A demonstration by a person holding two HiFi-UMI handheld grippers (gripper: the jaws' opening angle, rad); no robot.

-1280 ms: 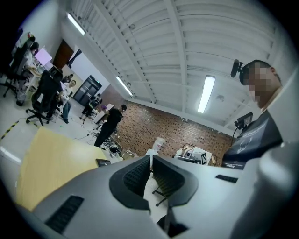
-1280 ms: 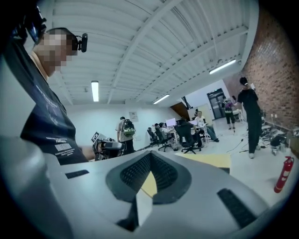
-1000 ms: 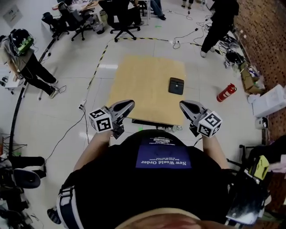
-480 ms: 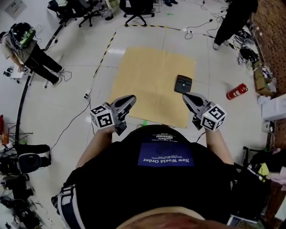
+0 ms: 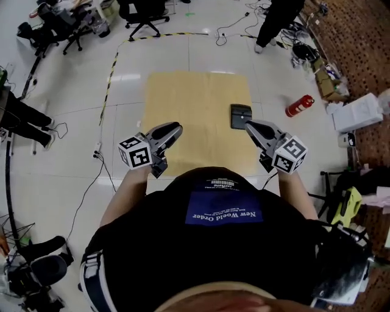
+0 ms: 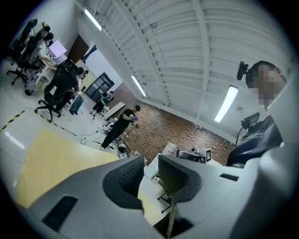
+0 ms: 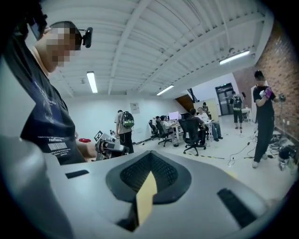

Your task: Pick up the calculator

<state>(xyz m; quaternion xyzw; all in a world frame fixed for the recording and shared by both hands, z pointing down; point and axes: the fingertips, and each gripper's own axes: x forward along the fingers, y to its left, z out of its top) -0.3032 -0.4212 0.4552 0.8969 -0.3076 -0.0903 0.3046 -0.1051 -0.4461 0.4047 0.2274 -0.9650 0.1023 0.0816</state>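
Observation:
The calculator (image 5: 240,115), a small dark slab, lies on the right part of the light wooden table (image 5: 183,97). My right gripper (image 5: 248,125) hovers at the calculator's near right corner; whether it touches cannot be told. In the right gripper view its jaws (image 7: 149,161) are closed tip to tip, with nothing held. My left gripper (image 5: 173,129) hangs over the table's near left edge, far from the calculator. Its jaws (image 6: 150,163) are opening, with a narrow gap between the ribbed pads and nothing in it. Neither gripper view shows the calculator.
A red fire extinguisher (image 5: 298,106) lies on the floor right of the table, with boxes (image 5: 359,113) beyond it. Office chairs (image 5: 143,15) and a standing person (image 5: 277,18) are past the far edge. Cables run over the floor at left (image 5: 100,149).
Both grippers have moved forward over the table's near edge. The right gripper's tips now lie beside the calculator, which sat well ahead of them before.

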